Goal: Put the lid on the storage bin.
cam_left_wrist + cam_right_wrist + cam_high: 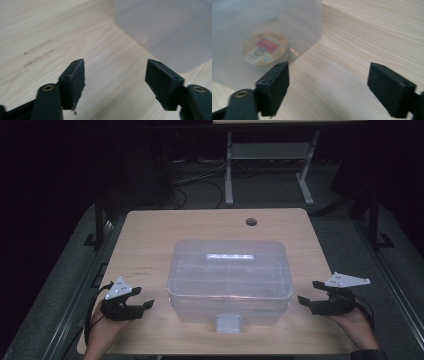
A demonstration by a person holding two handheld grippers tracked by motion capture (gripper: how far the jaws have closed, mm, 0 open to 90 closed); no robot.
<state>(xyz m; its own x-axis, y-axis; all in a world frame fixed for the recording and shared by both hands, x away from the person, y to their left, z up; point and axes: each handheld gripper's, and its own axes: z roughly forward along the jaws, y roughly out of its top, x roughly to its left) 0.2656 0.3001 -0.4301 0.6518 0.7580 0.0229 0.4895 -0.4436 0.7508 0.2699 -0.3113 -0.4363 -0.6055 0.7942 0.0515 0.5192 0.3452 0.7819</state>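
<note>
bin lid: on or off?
On. The clear lid sits flush over the plastic bin, its front latch down. Both tools stand beside it, touching nothing.

Light wood-grain table (pixel 150 245) with rounded corners and a round cable hole (pixel 251 222) near its far edge. A translucent plastic lidded box (pixel 230 277) rests directly on it, centred toward the near edge, front latch (pixel 228 323) facing the person.

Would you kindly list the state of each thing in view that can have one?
Clear plastic box: lid on, front latch down, standing on the table.
Round tin: inside the box, lying flat.
Left hand-held gripper: open, nothing between its jaws.
Right hand-held gripper: open, nothing between its jaws.
</note>
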